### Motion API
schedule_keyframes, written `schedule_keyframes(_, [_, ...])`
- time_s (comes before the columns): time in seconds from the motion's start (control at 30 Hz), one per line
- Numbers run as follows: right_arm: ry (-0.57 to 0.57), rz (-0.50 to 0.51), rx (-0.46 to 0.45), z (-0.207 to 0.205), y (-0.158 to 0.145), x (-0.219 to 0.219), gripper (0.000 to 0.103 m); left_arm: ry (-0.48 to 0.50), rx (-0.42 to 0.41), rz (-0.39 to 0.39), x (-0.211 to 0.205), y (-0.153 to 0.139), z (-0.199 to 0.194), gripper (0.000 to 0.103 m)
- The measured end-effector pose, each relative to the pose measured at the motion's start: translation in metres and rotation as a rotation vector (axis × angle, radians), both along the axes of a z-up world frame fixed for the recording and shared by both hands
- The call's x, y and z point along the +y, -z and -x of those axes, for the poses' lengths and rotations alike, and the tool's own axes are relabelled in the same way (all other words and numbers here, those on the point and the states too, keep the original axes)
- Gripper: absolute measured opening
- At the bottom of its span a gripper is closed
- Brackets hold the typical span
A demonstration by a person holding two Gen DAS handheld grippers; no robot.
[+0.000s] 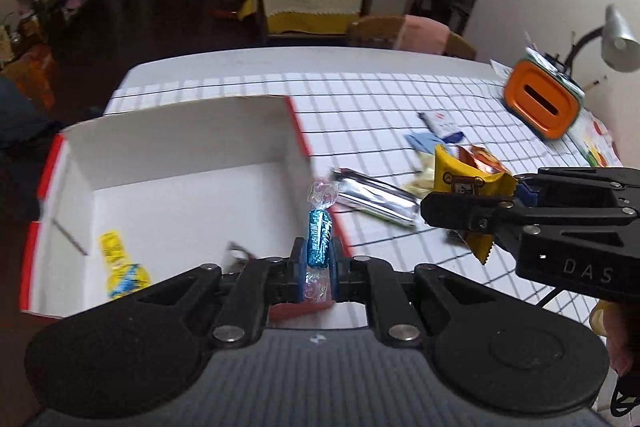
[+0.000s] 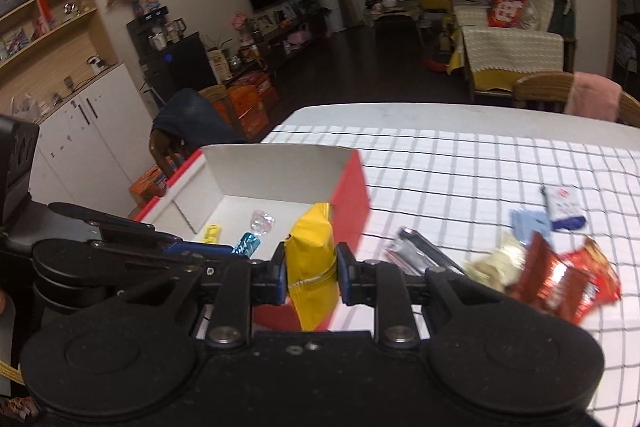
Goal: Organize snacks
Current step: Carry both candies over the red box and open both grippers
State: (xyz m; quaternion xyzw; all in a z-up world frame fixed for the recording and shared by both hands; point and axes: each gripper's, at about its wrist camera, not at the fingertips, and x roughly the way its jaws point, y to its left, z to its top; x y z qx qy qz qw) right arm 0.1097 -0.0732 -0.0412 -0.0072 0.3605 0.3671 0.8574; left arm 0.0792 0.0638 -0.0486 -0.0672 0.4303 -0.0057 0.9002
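Two grippers carry snacks by the red-and-white box (image 1: 180,163): the left gripper (image 1: 316,267) pinches a blue twist-wrapped candy (image 1: 319,239), the right gripper (image 2: 310,275) clamps a yellow snack packet (image 2: 310,263), perhaps a cake.

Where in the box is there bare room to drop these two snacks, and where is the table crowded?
The white box floor is mostly bare: free from the far wall to the yellow packet at the near left. Crowded: the table right of the box, where the silver packet and red wrappers pile up.
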Motion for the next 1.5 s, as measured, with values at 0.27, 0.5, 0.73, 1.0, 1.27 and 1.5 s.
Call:
schedule_keyframes(0.27, [-0.029,0.037,0.002,-0.006,0.008,0.054,0.021,-0.062,0.01,-0.015,0.051,0.003,-0.001,0.011])
schedule_keyframes(0.5, [-0.025,0.084,0.038,-0.019,0.026,0.091,0.021,-0.118,0.054,-0.022,0.096,0.016,-0.01,0.011])
schedule_keyframes(0.73, [-0.031,0.155,0.075,-0.032,0.05,0.128,0.022,-0.155,0.112,-0.043,0.136,0.034,-0.025,0.011])
schedule_keyframes(1.0, [-0.038,0.226,0.136,-0.047,0.074,0.159,0.022,-0.159,0.2,-0.039,0.154,0.057,-0.044,0.011])
schedule_keyframes(1.27, [-0.037,0.258,0.19,-0.055,0.089,0.17,0.022,-0.135,0.32,-0.047,0.154,0.083,-0.061,0.011])
schedule_keyframes(1.5, [-0.037,0.268,0.198,-0.057,0.09,0.173,0.026,-0.128,0.379,-0.043,0.154,0.101,-0.064,0.011])
